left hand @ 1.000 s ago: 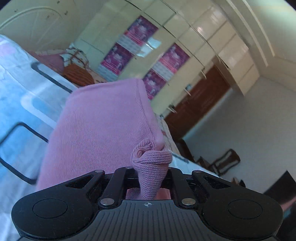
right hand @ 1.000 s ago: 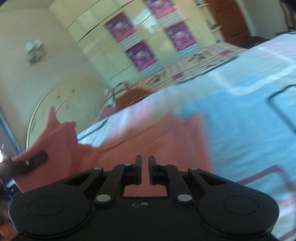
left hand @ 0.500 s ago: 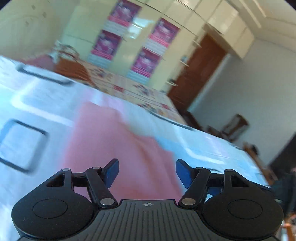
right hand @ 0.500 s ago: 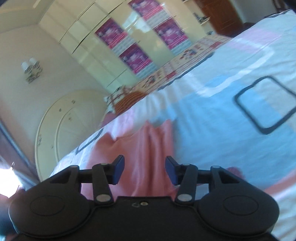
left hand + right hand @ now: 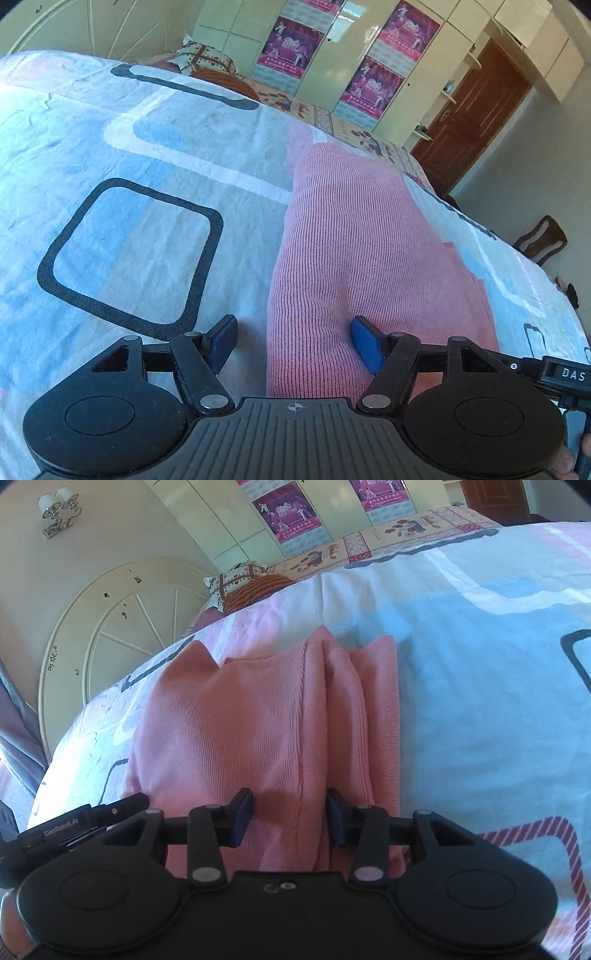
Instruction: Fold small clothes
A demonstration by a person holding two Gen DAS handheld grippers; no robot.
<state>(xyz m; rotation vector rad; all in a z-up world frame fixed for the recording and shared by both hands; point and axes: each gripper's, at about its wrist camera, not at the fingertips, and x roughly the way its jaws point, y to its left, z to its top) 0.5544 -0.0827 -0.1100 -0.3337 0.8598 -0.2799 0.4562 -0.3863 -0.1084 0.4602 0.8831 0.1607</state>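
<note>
**Pink knit garment lies on the bedspread, both grippers over its near edge**

A pink ribbed knit garment [image 5: 354,236] lies spread on a light blue and white bedspread printed with dark rounded squares [image 5: 133,206]. From the left wrist view it runs away from the camera as a long strip, its near end bunched up between the fingers of the black left gripper [image 5: 293,345]. That gripper stands wide. Its blue-padded fingers [image 5: 365,349] sit either side of the garment's left border, the right-hand pad touching the fabric and the other pad hanging clear over bare bedspread. Nothing is clamped.

From the right wrist view the same garment [image 5: 258,716] shows several lengthwise folds, with two raised ridges running side by side toward the far edge. The black right gripper [image 5: 290,819] hovers low over the near end of these folds. Its jaws stand at a middling gap and are closing, with a band of the pink fabric lying between the pads; the pads are not pressing it. At the lower left of this view the tip of the left gripper [image 5: 85,821] shows beside the garment's edge.

Beyond the bedspread sit a patterned pillow [image 5: 236,579], a cream rounded headboard [image 5: 122,627], cream wardrobe doors carrying magenta posters [image 5: 291,48] and a brown wooden door [image 5: 476,110].
</note>
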